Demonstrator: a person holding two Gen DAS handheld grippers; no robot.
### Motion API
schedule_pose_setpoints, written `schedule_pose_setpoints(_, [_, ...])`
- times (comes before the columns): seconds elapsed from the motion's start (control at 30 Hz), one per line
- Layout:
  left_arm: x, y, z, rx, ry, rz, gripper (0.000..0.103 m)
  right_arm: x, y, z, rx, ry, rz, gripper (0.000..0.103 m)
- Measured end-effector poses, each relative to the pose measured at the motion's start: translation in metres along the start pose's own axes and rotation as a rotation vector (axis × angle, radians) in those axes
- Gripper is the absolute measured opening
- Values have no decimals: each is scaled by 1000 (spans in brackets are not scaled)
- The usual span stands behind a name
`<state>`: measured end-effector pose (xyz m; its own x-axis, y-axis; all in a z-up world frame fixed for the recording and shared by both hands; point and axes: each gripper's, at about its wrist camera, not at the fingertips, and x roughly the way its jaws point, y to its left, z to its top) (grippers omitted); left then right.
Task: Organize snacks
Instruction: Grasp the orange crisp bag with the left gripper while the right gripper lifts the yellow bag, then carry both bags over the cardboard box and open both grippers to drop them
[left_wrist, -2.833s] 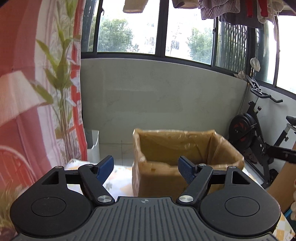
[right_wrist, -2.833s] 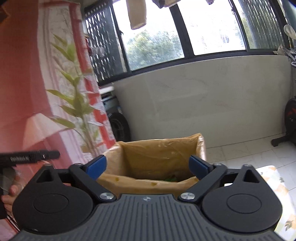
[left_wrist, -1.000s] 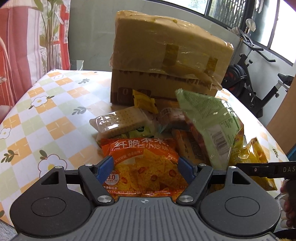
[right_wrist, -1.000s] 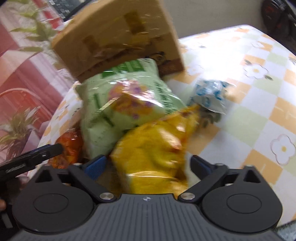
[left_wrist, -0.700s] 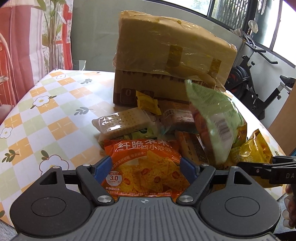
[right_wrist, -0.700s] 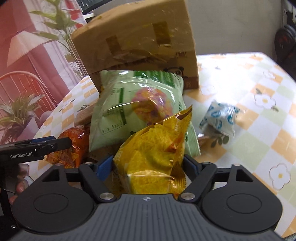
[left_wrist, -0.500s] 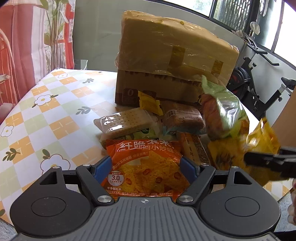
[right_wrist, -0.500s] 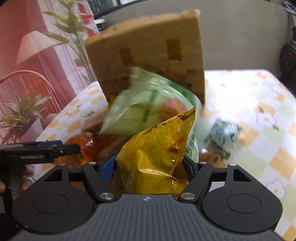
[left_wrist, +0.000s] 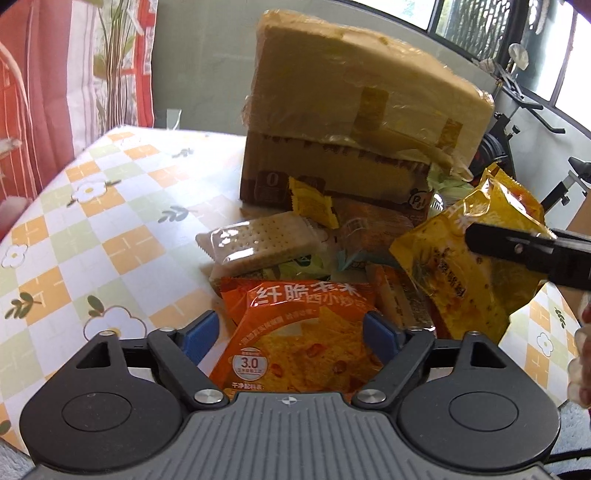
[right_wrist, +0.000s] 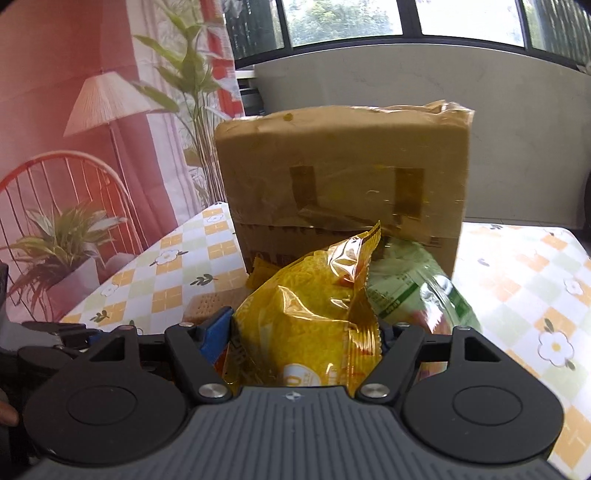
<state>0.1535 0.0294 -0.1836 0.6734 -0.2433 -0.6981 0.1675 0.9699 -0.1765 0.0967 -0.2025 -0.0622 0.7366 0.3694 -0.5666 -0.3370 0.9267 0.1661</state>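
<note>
An orange chip bag (left_wrist: 306, 314) lies on the checked tablecloth, at the near edge of a snack pile. My left gripper (left_wrist: 291, 332) straddles it; its jaws are opening and the left pad stands clear of the bag. My right gripper (right_wrist: 301, 332) is shut on a yellow snack bag (right_wrist: 306, 325), held up off the table. In the left wrist view that yellow snack bag (left_wrist: 454, 273) hangs at the right under a black finger (left_wrist: 524, 254). A tall taped cardboard box (left_wrist: 351, 122) stands behind the pile.
The pile also holds a clear cracker pack (left_wrist: 258, 240), a small yellow packet (left_wrist: 312, 203), a brown packet (left_wrist: 373, 229) and a green bag (right_wrist: 413, 291) by the box. Bare tablecloth (left_wrist: 92, 221) lies left of the pile. An exercise bike (left_wrist: 546, 147) stands beyond the table's right edge.
The right gripper closed on the yellow bag and lifted it, rolling upright. The green bag slid off it and dropped back beside the box. The left jaws widened around the orange bag.
</note>
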Motion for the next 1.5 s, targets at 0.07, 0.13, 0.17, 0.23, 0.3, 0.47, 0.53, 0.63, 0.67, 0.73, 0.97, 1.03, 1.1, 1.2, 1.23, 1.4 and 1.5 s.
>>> schedule_pose_setpoints(0.07, [3,2,-1,-16,13,-14,90,5,2,-4,-2,8,2,73])
schedule_pose_setpoints(0.13, [6,7,-3,-32,31,-24,94,9,3,-8,3,15,6,73])
schedule_pose_setpoints(0.17, [8,10,-4,-49,38,-31,95,10,3,-11,7,17,7,73])
schedule_pose_setpoints(0.23, [9,18,-5,-96,49,-44,96,11,3,-15,8,27,7,73])
schedule_pose_setpoints(0.3, [11,24,-6,-130,59,-55,97,11,3,-19,8,33,15,73])
schedule_pose_setpoints(0.47, [22,25,-6,-163,76,-99,97,12,5,-22,-2,30,22,73])
schedule_pose_setpoints(0.53, [28,26,-6,-191,84,-125,97,13,4,-23,1,27,24,73])
schedule_pose_setpoints(0.63, [37,29,-9,-241,108,-168,97,13,3,-25,9,25,27,73])
schedule_pose_setpoints(0.67, [40,29,-11,-250,118,-181,97,13,2,-25,11,25,28,73])
schedule_pose_setpoints(0.73, [40,25,-12,-230,112,-180,95,13,2,-25,12,26,29,73])
schedule_pose_setpoints(0.97, [20,12,-9,-144,17,-202,55,10,4,-23,9,27,22,72])
schedule_pose_setpoints(1.03, [10,6,-6,-101,-23,-172,54,8,4,-21,8,19,26,72])
schedule_pose_setpoints(1.1, [0,0,-3,-61,-65,-149,53,6,5,-18,-1,9,30,72])
schedule_pose_setpoints(1.2, [-10,-7,3,-28,-108,-125,52,2,8,-14,-23,-3,28,72])
schedule_pose_setpoints(1.23, [-12,-8,4,-20,-114,-122,52,1,9,-13,-27,-5,26,72])
schedule_pose_setpoints(1.4, [-16,-3,4,-27,-133,-113,52,-3,7,-10,-28,-12,16,72])
schedule_pose_setpoints(1.5, [-19,-2,4,-33,-148,-94,52,-2,6,-10,-27,-9,15,72])
